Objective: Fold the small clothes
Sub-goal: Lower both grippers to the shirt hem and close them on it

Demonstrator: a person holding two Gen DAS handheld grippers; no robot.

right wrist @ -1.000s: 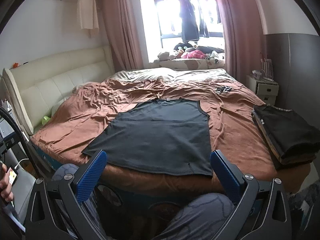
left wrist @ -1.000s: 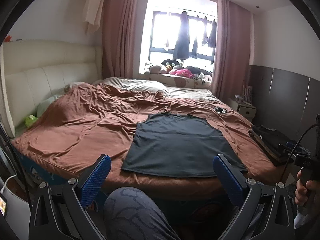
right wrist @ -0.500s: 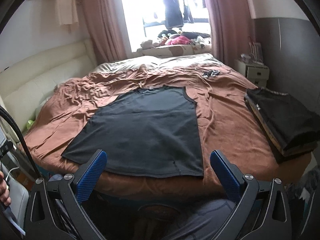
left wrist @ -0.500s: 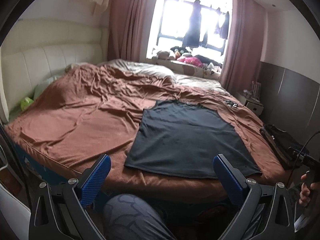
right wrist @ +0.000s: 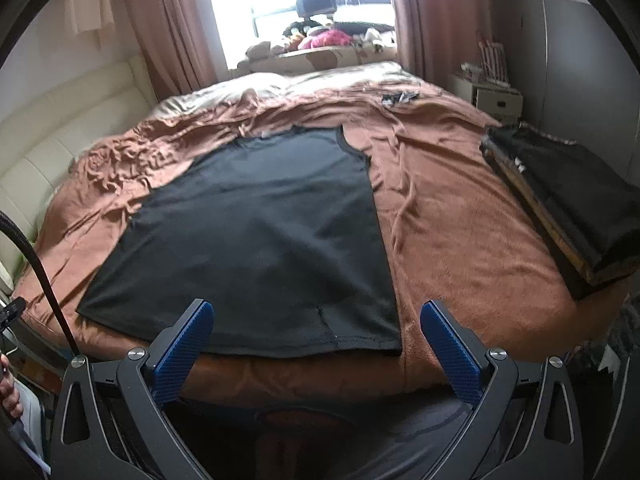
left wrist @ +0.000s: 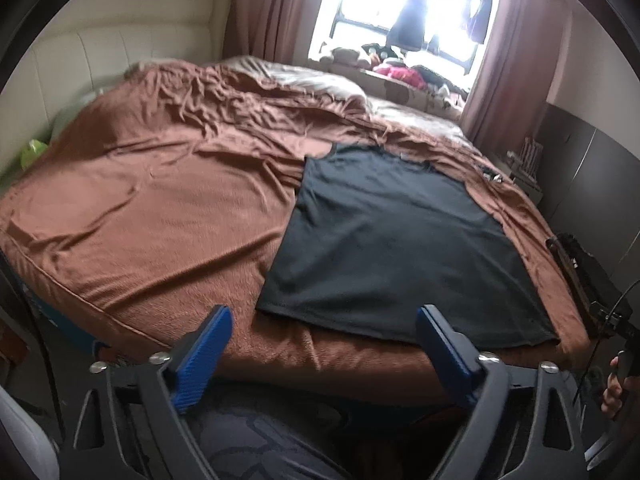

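A dark sleeveless shirt [left wrist: 392, 240] lies flat on the brown bedspread [left wrist: 160, 216], its hem toward me at the bed's near edge. It also shows in the right wrist view [right wrist: 260, 236]. My left gripper [left wrist: 324, 356] is open and empty, just short of the hem's left corner. My right gripper [right wrist: 316, 344] is open and empty, over the hem near its right corner. Neither touches the shirt.
A stack of folded dark clothes [right wrist: 568, 200] lies at the bed's right edge. A cream padded headboard [left wrist: 112, 48] is at the left. Small dark objects [right wrist: 400, 97] lie on the far right of the bed. A nightstand [right wrist: 496, 100] stands beyond.
Both grippers have moved forward and tilted down toward the shirt's hem; the shirt now looms larger. Both stayed open. The shirt has not moved.
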